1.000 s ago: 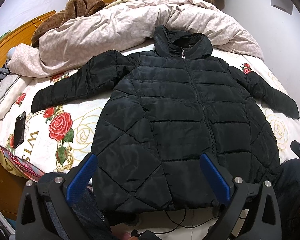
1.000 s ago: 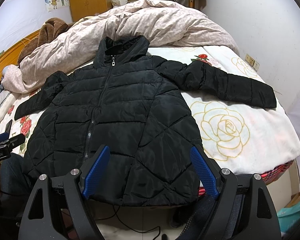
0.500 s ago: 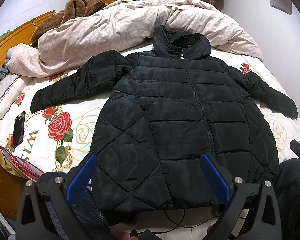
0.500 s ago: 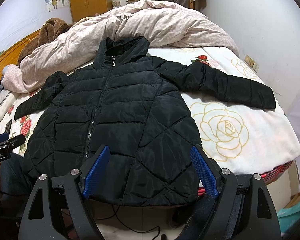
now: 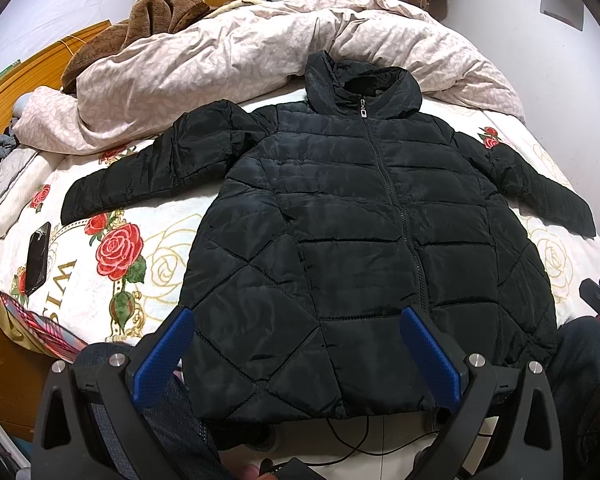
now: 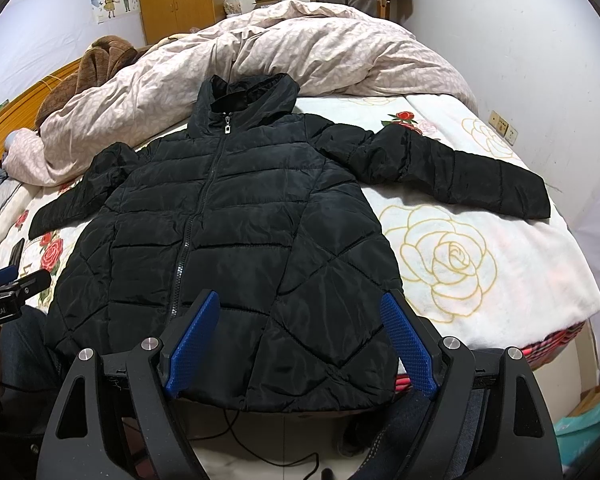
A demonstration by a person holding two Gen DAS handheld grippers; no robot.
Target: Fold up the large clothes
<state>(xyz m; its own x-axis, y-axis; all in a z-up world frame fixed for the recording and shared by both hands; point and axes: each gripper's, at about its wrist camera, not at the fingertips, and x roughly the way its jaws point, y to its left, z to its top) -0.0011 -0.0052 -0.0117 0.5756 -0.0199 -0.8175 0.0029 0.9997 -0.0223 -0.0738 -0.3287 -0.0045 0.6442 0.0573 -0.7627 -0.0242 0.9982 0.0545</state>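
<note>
Lying zipped and flat on the rose-printed white bedsheet (image 6: 500, 264), sleeves spread, the black quilted hooded puffer jacket (image 5: 364, 240) has its hem just ahead of both your open jaws; neither the left gripper (image 5: 296, 344) nor the right gripper (image 6: 300, 332) holds anything. You'll likely find it light, springy and slick-shelled, so pinch a sleeve cuff or hem seam, not the puffy panels.
</note>
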